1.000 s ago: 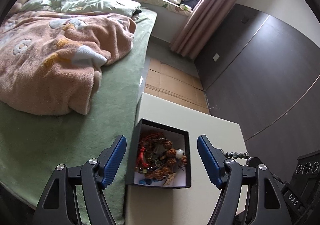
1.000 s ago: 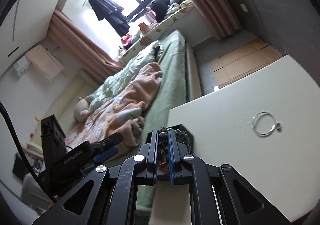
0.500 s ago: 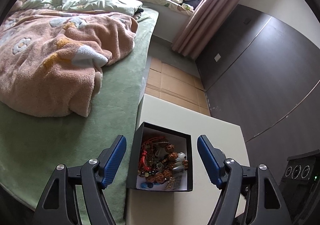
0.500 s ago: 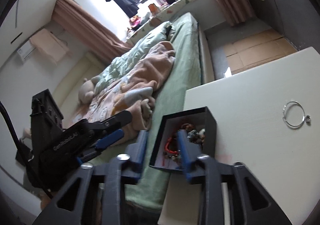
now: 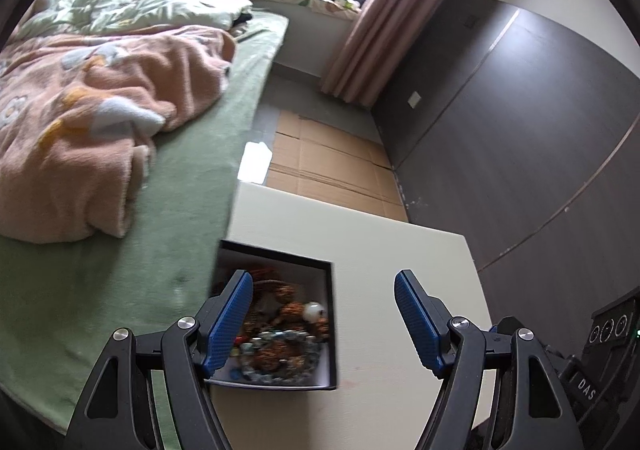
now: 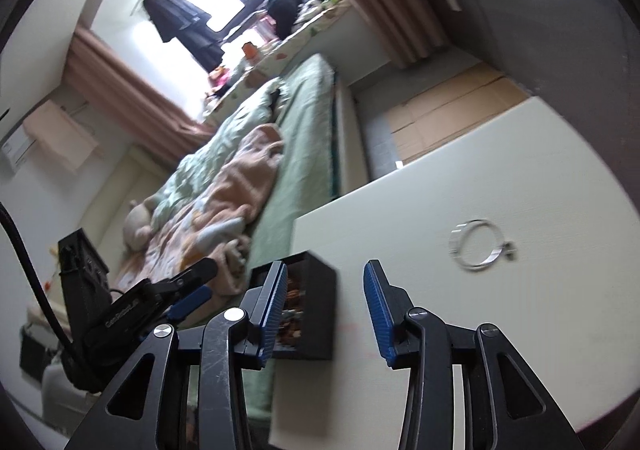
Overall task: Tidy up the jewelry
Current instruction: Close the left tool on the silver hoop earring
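A black box (image 5: pixel 331 314) with a white inside holds a heap of bead bracelets (image 5: pixel 280 330) on the cream table (image 5: pixel 400 270). My left gripper (image 5: pixel 323 318) is open and empty over the box's right wall. In the right wrist view the box (image 6: pixel 316 314) stands at the table's left edge. My right gripper (image 6: pixel 325 310) is open and empty beside it. A silver bangle (image 6: pixel 476 244) lies on the table to the right, apart from both grippers.
A bed with a green sheet (image 5: pixel 120 270) and a peach blanket (image 5: pixel 80 122) runs along the table's left side. Cardboard (image 5: pixel 332 166) covers the floor beyond the table. A dark wall (image 5: pixel 540 130) is on the right.
My right gripper opened and let a bead bracelet go into the box, then drew back to the right. My left gripper shifted right over the box.
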Demonstrator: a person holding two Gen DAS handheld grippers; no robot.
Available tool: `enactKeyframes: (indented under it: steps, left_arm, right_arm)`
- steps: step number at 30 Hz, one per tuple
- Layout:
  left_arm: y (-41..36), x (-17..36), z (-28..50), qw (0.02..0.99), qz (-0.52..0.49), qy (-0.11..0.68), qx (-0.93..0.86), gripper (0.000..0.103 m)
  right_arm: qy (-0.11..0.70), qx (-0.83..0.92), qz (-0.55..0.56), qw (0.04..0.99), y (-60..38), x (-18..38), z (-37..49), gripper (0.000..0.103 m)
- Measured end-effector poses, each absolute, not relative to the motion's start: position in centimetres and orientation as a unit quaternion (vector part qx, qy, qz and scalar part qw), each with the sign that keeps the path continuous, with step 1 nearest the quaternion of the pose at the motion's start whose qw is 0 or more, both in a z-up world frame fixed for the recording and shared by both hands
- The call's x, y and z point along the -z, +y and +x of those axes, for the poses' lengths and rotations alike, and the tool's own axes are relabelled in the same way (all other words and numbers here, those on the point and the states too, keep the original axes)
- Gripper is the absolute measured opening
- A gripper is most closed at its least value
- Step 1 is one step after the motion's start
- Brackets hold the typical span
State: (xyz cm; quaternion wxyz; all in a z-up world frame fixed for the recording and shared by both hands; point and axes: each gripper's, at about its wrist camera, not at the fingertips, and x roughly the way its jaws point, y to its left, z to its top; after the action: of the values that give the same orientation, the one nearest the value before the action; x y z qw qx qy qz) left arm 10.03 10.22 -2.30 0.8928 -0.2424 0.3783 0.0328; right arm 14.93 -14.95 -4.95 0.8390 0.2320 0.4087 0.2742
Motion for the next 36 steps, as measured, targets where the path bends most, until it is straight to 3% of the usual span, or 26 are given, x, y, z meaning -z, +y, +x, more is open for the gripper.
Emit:
enactKeyframes:
  steps: [2,19,30,36]
  left_arm:
    - [9.3,2.3,10.5,0.894,-0.237,0.38,-0.026,0.074]
    - [0.9,4.1,15.8,0.895,-0.173,0.41,0.028,0.074]
    - [-3.3,8.3,19.1,0.87,-0.14,0.471,0.048,0.038]
    - [-4.1,10.2,20.2,0.863,-0.143,0.483,0.038,0.033]
  right_arm:
    - [0.412,-0.251,0.24,0.843,-16.6,5.2,15.4,0.056]
    - [0.489,-0.123,0.298,0.81,-23.8,9.5,18.9,0.056]
    - [0.508,-0.11,0.319,0.792,-25.4,11.0,19.8,0.056]
    - [0.513,-0.089,0.319,0.792,-26.5,11.1,20.1,0.056]
